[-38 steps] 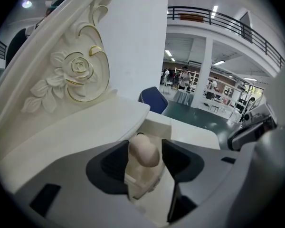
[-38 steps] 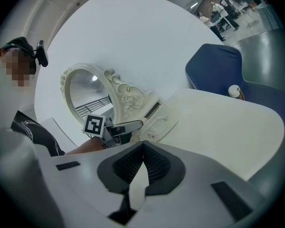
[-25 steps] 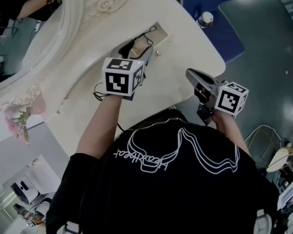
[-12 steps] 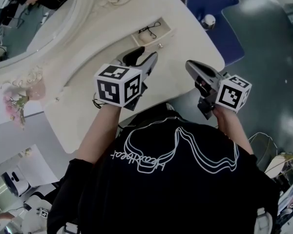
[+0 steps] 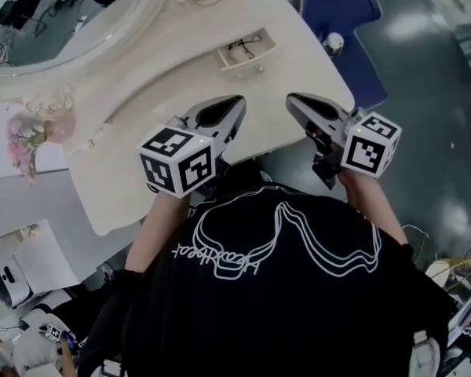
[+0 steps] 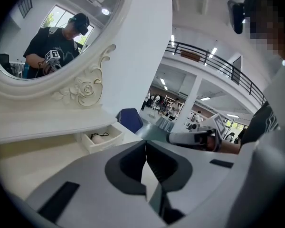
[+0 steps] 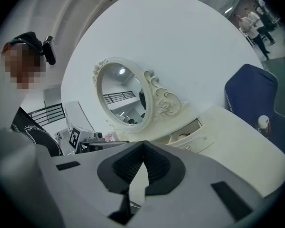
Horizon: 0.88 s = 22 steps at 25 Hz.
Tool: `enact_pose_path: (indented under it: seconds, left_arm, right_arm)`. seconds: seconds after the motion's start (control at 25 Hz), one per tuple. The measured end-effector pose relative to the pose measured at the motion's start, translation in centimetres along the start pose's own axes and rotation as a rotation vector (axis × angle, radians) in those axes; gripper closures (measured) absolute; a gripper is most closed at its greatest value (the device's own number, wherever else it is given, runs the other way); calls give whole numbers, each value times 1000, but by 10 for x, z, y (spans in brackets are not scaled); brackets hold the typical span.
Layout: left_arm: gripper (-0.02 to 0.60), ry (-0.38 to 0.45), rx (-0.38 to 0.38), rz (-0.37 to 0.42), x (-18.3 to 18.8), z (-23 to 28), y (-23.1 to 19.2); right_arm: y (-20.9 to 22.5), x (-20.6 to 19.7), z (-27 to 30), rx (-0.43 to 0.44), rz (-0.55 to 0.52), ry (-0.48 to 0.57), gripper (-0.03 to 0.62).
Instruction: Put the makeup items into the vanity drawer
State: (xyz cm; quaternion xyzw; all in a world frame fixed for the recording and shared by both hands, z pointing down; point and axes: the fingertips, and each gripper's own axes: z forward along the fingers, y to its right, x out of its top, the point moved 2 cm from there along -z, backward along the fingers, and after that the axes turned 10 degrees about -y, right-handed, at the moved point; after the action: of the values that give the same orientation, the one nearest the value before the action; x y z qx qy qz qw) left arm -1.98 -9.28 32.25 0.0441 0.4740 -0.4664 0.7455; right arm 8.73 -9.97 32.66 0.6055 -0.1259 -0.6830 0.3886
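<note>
The cream vanity's small drawer (image 5: 250, 67) stands pulled open at the back of the top, and it also shows in the left gripper view (image 6: 96, 143) and the right gripper view (image 7: 195, 139). Inside lie a black looped makeup tool (image 5: 245, 49) and a pale pink item (image 6: 100, 137). My left gripper (image 5: 237, 100) hovers over the table's near edge, well short of the drawer. Its jaws have just been closing and now meet with nothing between them (image 6: 146, 144). My right gripper (image 5: 292, 99) hangs beside it, shut and empty (image 7: 142, 144).
An oval mirror (image 5: 59, 22) with carved roses backs the vanity top (image 5: 141, 100). Pink flowers (image 5: 21, 144) stand at its left end. A blue chair (image 5: 341, 10) with a small round white-topped thing (image 5: 334, 43) sits past the right end.
Both grippers have drawn back from the drawer toward the person and risen. The left jaws, open near the drawer a second ago, have come together empty.
</note>
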Motion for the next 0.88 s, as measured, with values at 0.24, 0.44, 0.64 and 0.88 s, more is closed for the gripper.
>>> enact_pose_path:
  seconds: [0.24, 0.44, 0.64, 0.88]
  left_arm:
    - [575, 81, -71, -24, 9, -19, 29]
    - [577, 125, -66, -1, 12, -37, 39]
    - [577, 147, -46, 27, 14, -44, 43]
    - [577, 145, -27, 45, 12, -46, 43]
  right_arm:
    - [-23, -1, -7, 16, -63, -23, 591]
    - [-47, 3, -13, 60, -177, -39, 591]
    - [-57, 9, -15, 64, -219, -32, 591]
    - [-54, 7, -11, 66, -210, -37, 590]
